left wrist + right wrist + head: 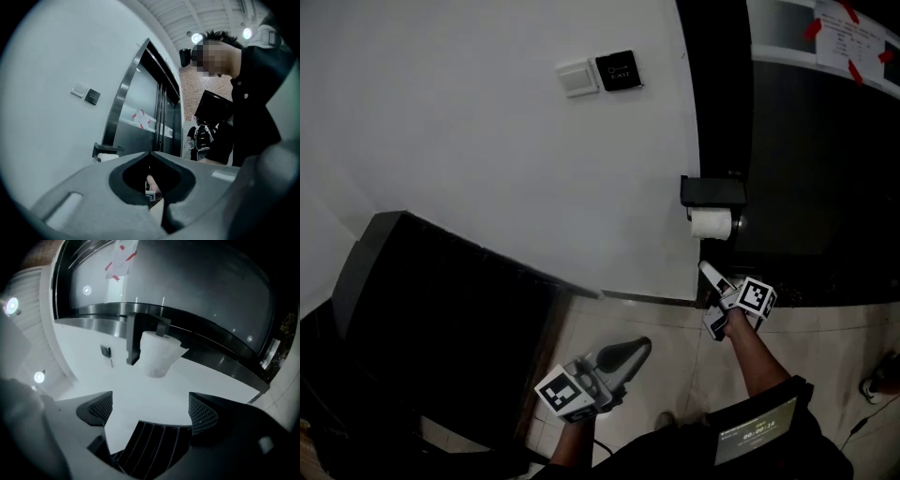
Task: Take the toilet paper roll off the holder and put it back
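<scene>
The white toilet paper roll [711, 225] sits on its black wall-mounted holder [712, 192], just under the holder's flat top. The holder is fixed where the white wall [487, 169] meets a dark glossy door panel [816, 169].

The right gripper [710, 300] is held just below the roll and apart from it. Its own view shows the two black mesh-faced jaws spread wide with only bare wall between them. The roll [159, 355] and holder [140, 333] lie ahead of the tips, not between them.

The left gripper [623, 361] is held low over the pale tiled floor [675, 337], well apart from the roll. In the left gripper view its grey jaws meet at the tips, leaving only the diamond-shaped hollow behind them, and nothing is clamped. The roll [108, 158] shows small and far off to the left in that view.

Higher on the wall are a white switch plate [577, 79] and, touching it, a black square panel [618, 70]. A sheet of paper fixed with red tape [851, 33] hangs on the door panel (its print is too small to read). A large black box-shaped cabinet [441, 319] stands against the wall at the left. The person's chest carries a dark screen [757, 431].
</scene>
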Available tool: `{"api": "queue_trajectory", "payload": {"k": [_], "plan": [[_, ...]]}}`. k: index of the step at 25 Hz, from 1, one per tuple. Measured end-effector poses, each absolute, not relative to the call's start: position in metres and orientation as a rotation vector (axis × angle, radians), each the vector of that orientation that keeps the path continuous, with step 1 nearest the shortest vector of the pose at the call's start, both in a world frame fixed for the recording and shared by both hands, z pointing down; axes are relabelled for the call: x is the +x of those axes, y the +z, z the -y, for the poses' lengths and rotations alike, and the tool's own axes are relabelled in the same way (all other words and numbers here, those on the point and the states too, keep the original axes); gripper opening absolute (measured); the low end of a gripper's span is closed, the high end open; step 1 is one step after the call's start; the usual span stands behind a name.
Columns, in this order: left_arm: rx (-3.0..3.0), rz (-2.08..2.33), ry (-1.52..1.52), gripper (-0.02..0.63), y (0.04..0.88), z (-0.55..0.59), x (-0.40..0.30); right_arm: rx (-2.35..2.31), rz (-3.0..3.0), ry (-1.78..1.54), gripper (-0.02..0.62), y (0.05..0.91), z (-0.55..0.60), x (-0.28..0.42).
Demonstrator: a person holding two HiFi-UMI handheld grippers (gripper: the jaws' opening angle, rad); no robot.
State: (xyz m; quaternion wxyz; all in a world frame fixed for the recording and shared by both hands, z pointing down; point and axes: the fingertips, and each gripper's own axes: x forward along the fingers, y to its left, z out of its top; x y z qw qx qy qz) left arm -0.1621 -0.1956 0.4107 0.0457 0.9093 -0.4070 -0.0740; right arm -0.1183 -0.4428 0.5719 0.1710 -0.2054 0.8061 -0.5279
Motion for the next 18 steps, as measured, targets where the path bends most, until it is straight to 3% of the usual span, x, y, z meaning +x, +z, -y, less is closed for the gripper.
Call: {"api": "queue_trajectory", "payload": {"k": [3, 6, 9, 11, 13, 15, 18], "plan": [[2.804, 1.187, -0.231, 0.002, 0.408, 0.195, -0.147, -0.488, -2.405, -1.391, 0.472, 0.552, 0.386, -0.104], [2.856, 1.092, -0.263, 0.002, 0.401, 0.197, -0.123, -0.431, -2.619, -1.091, 0.406, 0.505, 0.328, -0.080], [2.917, 0.983, -0.288, 0.002, 0.392, 0.197, -0.093, -0.452, -2.783, -0.676, 0.274, 0.455, 0.278, -0.051], [2.952, 0.907, -0.295, 0.002, 0.386, 0.196, -0.074, -0.481, -2.775, -0.441, 0.141, 0.422, 0.254, -0.028], [2.979, 0.836, -0.313, 0.002, 0.379, 0.194, -0.056, -0.503, -2.754, -0.287, 0.102, 0.392, 0.236, -0.010], [3.004, 0.780, -0.315, 0.002, 0.373, 0.191, -0.042, -0.527, -2.766, -0.176, 0.018, 0.375, 0.221, 0.004], [3.038, 0.713, -0.319, 0.002, 0.366, 0.185, -0.025, -0.538, -2.774, -0.039, 0.002, 0.352, 0.200, 0.015]]}}
